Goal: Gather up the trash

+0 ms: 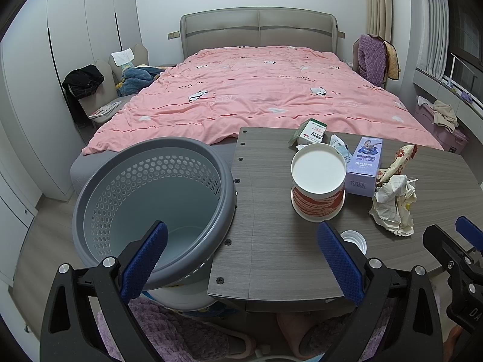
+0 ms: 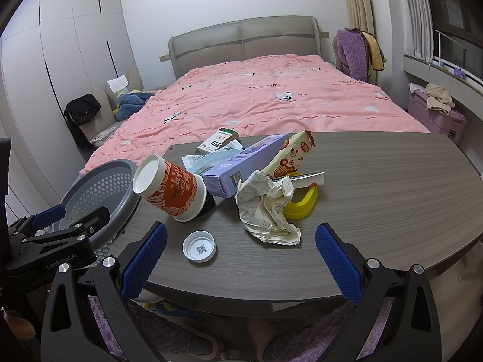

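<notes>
I am holding my left claw (image 1: 238,262) spread wide and empty, hovering over the near edge of the bench (image 1: 271,259); my right claw (image 2: 240,259) is likewise gaping, gripping nothing. Between its fingers the white cap (image 2: 199,246) and crumpled paper (image 2: 267,211) are lying. Farther off, the red paper cup (image 2: 172,188), purple box (image 2: 241,166) and snack wrapper (image 2: 291,154) are waiting. The grey basket (image 1: 151,199), left of the bench, is sitting empty, so I judge collecting has not begun. Beyond, a pink-quilted bed (image 1: 256,90) is filling the room.
</notes>
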A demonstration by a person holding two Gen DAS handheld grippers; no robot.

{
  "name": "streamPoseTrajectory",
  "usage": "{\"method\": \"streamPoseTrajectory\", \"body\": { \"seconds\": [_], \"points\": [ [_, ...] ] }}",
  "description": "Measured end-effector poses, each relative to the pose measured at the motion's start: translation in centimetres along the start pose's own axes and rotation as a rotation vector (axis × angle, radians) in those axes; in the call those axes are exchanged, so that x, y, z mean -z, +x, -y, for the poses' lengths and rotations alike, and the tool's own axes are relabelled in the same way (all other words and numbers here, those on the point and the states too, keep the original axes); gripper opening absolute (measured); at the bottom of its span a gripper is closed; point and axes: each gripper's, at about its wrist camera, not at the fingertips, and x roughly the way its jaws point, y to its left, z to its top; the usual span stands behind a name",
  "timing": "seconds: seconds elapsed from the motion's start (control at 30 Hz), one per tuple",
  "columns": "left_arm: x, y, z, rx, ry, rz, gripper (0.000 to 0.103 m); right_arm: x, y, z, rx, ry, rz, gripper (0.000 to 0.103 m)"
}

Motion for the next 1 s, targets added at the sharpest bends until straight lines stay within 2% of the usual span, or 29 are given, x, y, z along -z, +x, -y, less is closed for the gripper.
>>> {"method": "streamPoseTrajectory", "body": {
  "seconds": [0.77, 1.0],
  "points": [
    [-0.1, -0.3, -0.1, 0.001, 0.001, -0.007, 0.095, 0.1, 0.3, -0.1, -0.010, 0.013, -0.014, 0.097],
    [0.1, 1.0, 0.0, 0.045, -0.004, -0.023, 0.095, 0.3, 1.0, 1.2, -0.011, 0.041, -0.020, 0.097]
  ]
}}
